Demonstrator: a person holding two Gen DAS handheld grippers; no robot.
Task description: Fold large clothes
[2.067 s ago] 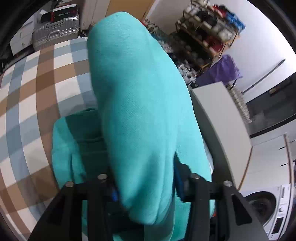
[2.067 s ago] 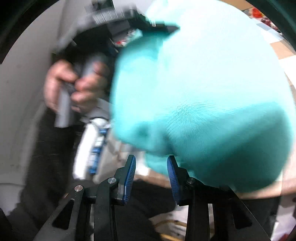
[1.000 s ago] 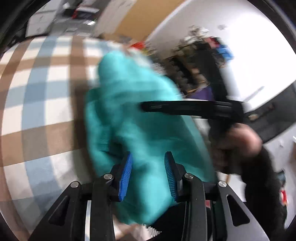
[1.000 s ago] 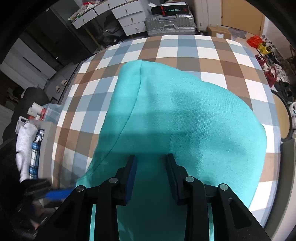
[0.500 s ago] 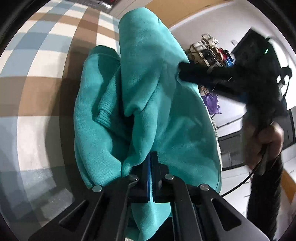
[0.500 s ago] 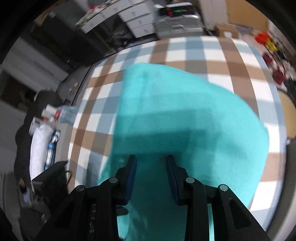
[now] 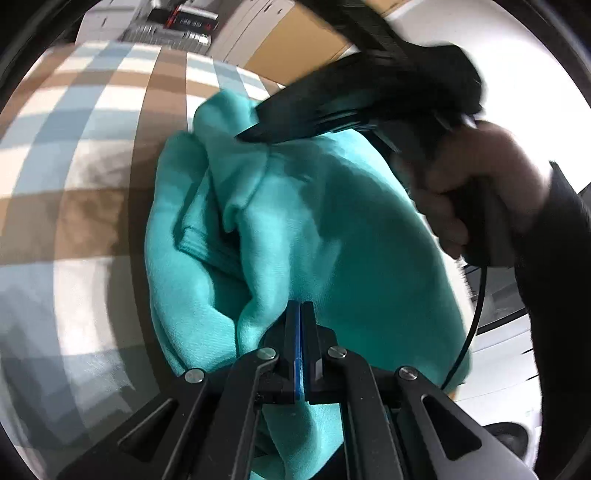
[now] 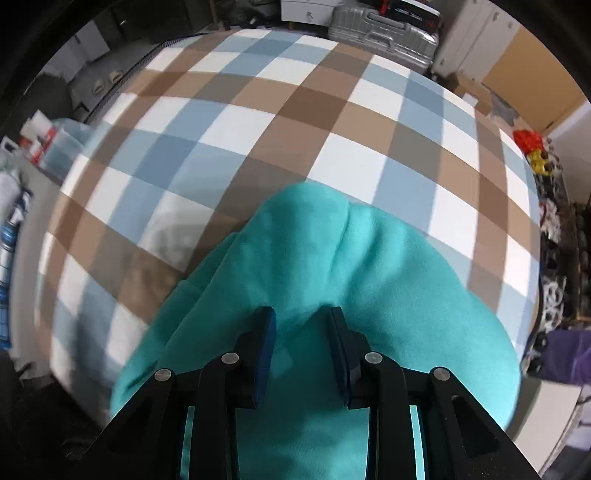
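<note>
A teal sweatshirt [image 7: 332,236] lies bunched near the front edge of the checked table [image 7: 85,147]. My left gripper [image 7: 299,314] is shut on a fold of the sweatshirt's near edge. In the left wrist view my right gripper [image 7: 255,134] reaches in from the upper right, its tips at the far top fold. In the right wrist view the right gripper [image 8: 303,325] has its jaws apart with teal cloth [image 8: 332,266] between and under the fingers.
The blue, brown and white checked cloth [image 8: 258,122] covers the table. A silver suitcase [image 8: 384,26] stands beyond the far edge. Folded laundry [image 8: 11,214] lies at the left. Shoe racks [image 8: 554,236] stand at the right.
The left gripper stays shut on the cloth. The right gripper has moved closer over the sweatshirt, which now lies bunched lower and nearer the front edge.
</note>
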